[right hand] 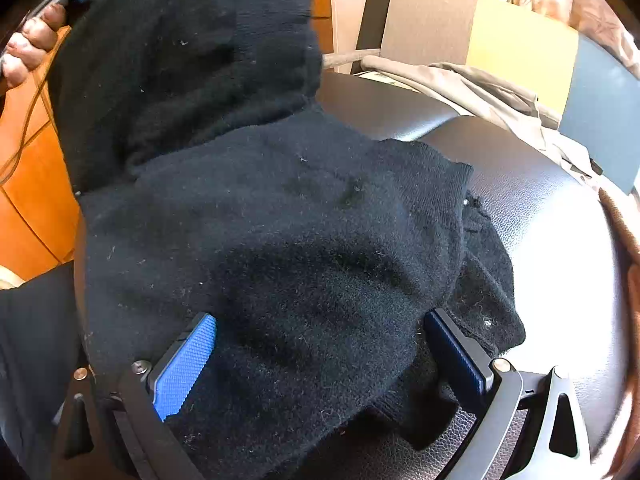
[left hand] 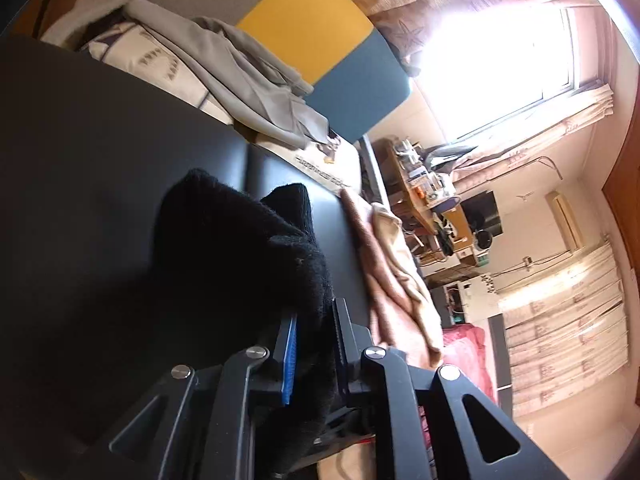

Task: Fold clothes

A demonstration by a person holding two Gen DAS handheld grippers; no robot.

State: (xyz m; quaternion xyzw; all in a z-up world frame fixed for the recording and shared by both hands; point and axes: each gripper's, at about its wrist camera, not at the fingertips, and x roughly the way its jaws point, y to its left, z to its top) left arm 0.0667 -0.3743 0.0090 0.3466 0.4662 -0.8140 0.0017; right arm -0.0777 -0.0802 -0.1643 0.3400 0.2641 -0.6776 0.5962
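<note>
My left gripper (left hand: 314, 344) is clamped on a bunch of the black sweater (right hand: 280, 220), the knit pinched tight between its blue-padded fingers and lifted off the black leather surface (right hand: 552, 248). My right gripper (right hand: 320, 360) sits with its jaws wide apart, the sweater draped between and over them — nothing is pinched there. Most of the sweater lies spread on the leather surface, one part raised toward the upper left, where a hand (right hand: 28, 48) grips the other tool. A grey garment (left hand: 256, 80) lies heaped at the far edge, a tan cloth (left hand: 396, 280) beside it.
</note>
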